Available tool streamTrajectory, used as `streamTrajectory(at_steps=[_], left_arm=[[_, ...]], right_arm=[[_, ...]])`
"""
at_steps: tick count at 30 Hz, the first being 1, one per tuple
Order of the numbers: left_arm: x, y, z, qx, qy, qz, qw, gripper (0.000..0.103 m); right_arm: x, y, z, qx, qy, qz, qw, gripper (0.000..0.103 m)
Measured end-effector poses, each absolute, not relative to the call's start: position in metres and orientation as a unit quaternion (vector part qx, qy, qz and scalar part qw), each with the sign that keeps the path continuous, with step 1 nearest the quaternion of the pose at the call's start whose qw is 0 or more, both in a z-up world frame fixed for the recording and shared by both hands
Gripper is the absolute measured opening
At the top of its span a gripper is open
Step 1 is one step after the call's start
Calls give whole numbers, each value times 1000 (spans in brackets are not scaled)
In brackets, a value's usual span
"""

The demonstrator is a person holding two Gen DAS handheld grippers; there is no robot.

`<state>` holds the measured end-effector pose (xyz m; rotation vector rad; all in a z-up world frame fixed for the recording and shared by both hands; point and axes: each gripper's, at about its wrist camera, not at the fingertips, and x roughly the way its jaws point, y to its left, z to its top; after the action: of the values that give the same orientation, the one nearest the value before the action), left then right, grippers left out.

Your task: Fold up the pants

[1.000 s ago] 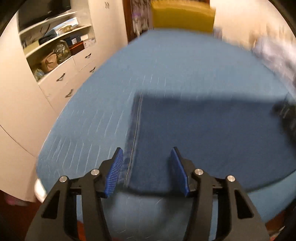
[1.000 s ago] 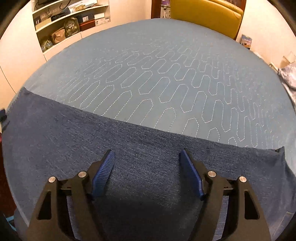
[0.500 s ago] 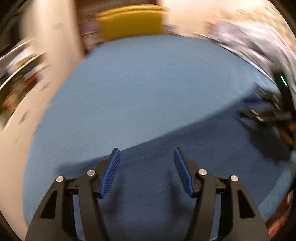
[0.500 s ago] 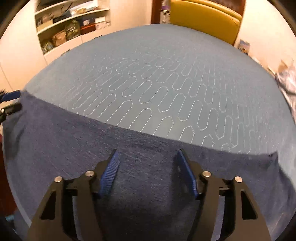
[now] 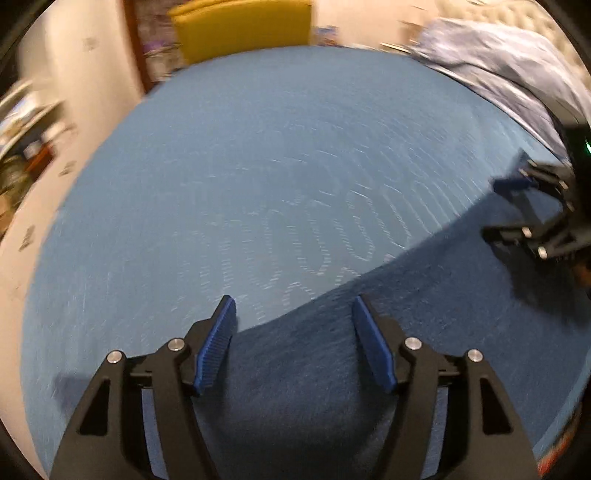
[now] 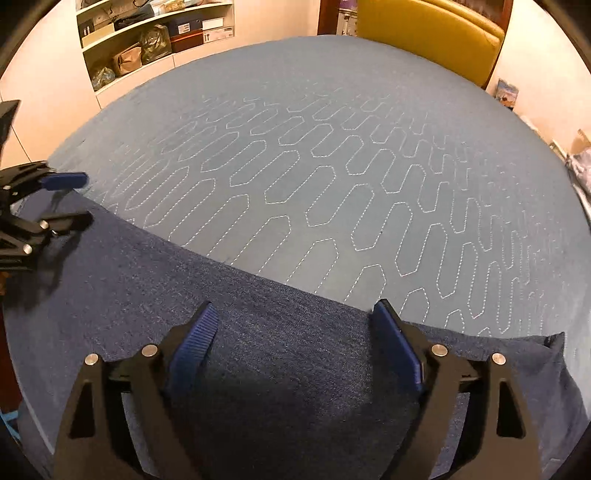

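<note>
Dark blue denim pants (image 6: 155, 295) lie flat along the near edge of a blue quilted bed (image 6: 332, 155). They also show in the left wrist view (image 5: 424, 314). My left gripper (image 5: 293, 317) is open and empty, just above the pants' left end. It shows in the right wrist view (image 6: 74, 199) at the far left. My right gripper (image 6: 295, 317) is open and empty over the pants' middle, near their far edge. It shows in the left wrist view (image 5: 502, 206) at the far right.
A yellow chair (image 6: 428, 33) stands behind the bed. White shelves (image 6: 147, 40) with bags and boxes stand at the back left. A pale crumpled blanket (image 5: 498, 70) lies on the bed's right side. The left wrist view is blurred.
My left gripper has swung right, from the pants' left hem to facing along them toward the right gripper. The right gripper has shifted slightly toward the pants' far edge.
</note>
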<state>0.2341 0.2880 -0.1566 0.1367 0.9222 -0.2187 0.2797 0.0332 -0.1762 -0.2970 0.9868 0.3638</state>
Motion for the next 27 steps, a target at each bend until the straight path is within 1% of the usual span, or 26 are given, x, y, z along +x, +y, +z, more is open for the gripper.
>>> streamTrajectory(at_steps=[4, 7, 8, 9, 11, 13, 14, 15, 16, 18, 19, 22, 24, 27], left_arm=[[185, 286, -132, 1, 404, -42, 914, 65], [146, 264, -141, -29, 424, -25, 905, 66], [138, 256, -144, -30, 434, -7, 901, 68], [136, 252, -150, -31, 444, 10, 895, 74], [128, 242, -166, -30, 468, 32, 882, 79], [117, 242, -169, -21, 459, 48, 887, 86], [117, 244, -170, -29, 464, 64, 883, 95], [118, 248, -170, -40, 470, 79, 878, 102], [118, 251, -173, -52, 475, 82, 874, 102], [119, 249, -173, -49, 472, 81, 876, 102], [118, 247, -173, -42, 471, 82, 878, 102], [114, 249, -171, -54, 465, 90, 879, 102], [110, 253, -166, -44, 464, 75, 882, 102], [107, 257, -165, -68, 449, 59, 889, 101]], right_arm=[[268, 38, -168, -142, 465, 134, 863, 82], [238, 44, -156, -112, 460, 108, 874, 88], [229, 46, -154, -103, 465, 111, 872, 88], [218, 49, -153, -96, 470, 112, 870, 88], [193, 55, -154, -95, 477, 110, 867, 88], [173, 59, -159, -95, 492, 99, 860, 88], [166, 60, -164, -93, 498, 98, 856, 88], [161, 60, -168, -91, 504, 98, 853, 88], [158, 61, -176, -95, 514, 92, 848, 88], [154, 59, -185, -86, 517, 85, 848, 94], [151, 55, -187, -76, 516, 79, 850, 99], [149, 55, -190, -67, 517, 74, 850, 99], [146, 59, -191, -67, 515, 64, 852, 99], [139, 61, -190, -55, 509, 54, 857, 99]])
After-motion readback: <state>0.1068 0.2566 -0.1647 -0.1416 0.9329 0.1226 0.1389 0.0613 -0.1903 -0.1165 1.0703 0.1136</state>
